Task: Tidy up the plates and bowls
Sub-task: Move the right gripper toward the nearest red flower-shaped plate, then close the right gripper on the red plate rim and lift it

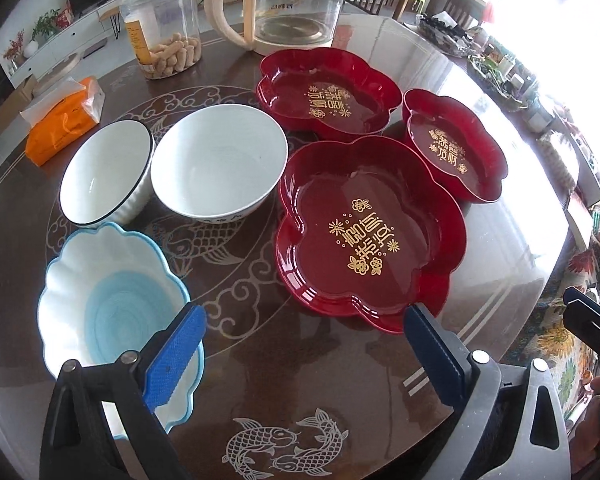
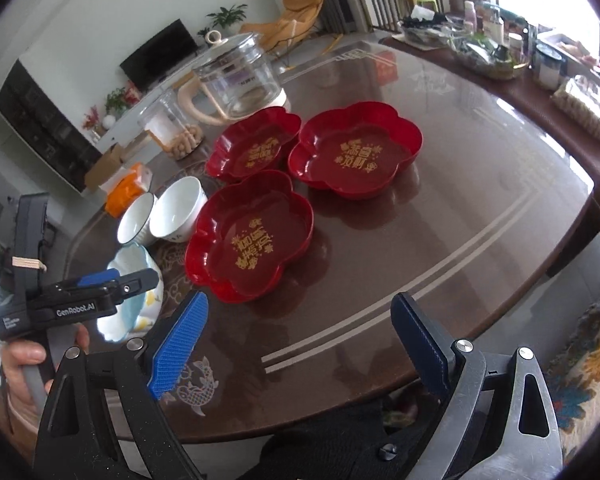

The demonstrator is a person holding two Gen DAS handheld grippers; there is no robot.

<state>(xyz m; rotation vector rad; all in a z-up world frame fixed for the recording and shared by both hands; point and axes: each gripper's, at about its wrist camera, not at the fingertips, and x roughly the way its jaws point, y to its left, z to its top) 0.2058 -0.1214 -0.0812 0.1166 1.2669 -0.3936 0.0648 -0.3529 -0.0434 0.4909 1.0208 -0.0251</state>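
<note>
Fingers of the left gripper (image 1: pixel 304 344) stand spread wide with nothing between them, above the bench (image 1: pixel 300 392) near its front edge. One blue pad overlaps the blue bowl (image 1: pixel 112 304) in the left wrist view; contact cannot be told. Fingers of the right gripper (image 2: pixel 300 344) are likewise spread and empty, over the front edge of the bench.

Layout on the bench:
- Three red plates, flower-shaped with gold lettering, lie as a cluster. The near plate (image 1: pixel 370 232) is the largest in view; the far plate (image 1: pixel 328 92) sits behind it, and the right plate (image 1: pixel 454 146) just beside both.
- Three bowls stand left of the plates. The white bowl (image 1: pixel 218 160) is just beside the near plate; the rimmed bowl (image 1: pixel 106 170), with a dark edge, touches or nearly touches the white bowl; the blue bowl stands in front of both.
- A glass kettle (image 1: pixel 292 4), a jar (image 1: pixel 162 28) and an orange tissue pack (image 1: pixel 66 120) sit behind the bowls.

A hand (image 2: pixel 24 356) grips the left gripper's handle.
</note>
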